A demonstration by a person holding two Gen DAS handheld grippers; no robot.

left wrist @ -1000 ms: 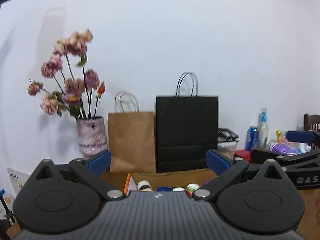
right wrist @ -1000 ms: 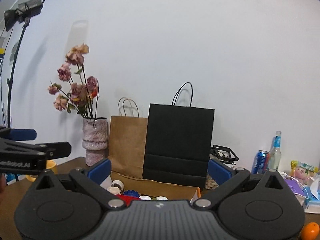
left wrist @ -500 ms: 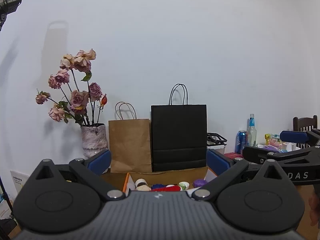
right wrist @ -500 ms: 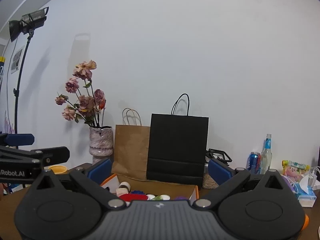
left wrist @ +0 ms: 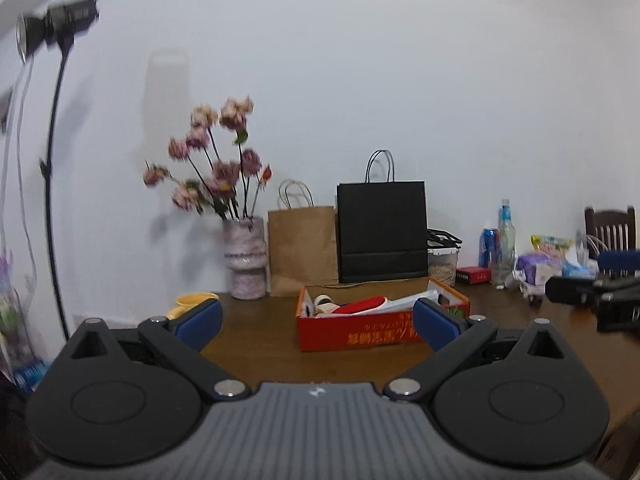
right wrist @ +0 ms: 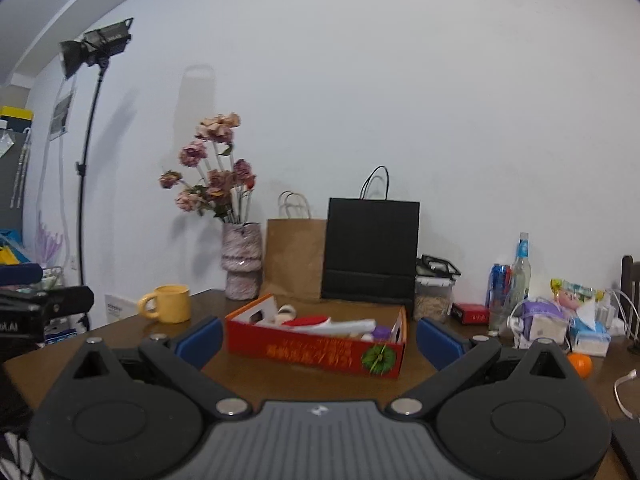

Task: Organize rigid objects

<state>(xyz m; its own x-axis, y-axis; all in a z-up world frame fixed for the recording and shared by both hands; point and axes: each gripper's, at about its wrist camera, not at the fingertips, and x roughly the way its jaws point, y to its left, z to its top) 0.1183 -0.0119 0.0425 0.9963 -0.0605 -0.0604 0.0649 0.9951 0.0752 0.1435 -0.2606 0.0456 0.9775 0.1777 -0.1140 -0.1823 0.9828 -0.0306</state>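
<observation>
Left wrist view: the left gripper [left wrist: 316,320] is spread wide and holds nothing, level above a brown table [left wrist: 256,344]. At ten o'clock stands a vase [left wrist: 245,258] of pink flowers; at twelve o'clock, a red box [left wrist: 380,332] of assorted small items sits on the table, with a brown bag [left wrist: 302,248] and a black bag [left wrist: 382,232] behind it. At three o'clock the right gripper [left wrist: 592,288] pokes in. Right wrist view: the right gripper [right wrist: 318,338] is likewise spread and empty, a yellow mug [right wrist: 170,303] at ten o'clock, the box [right wrist: 316,348] straight ahead.
</observation>
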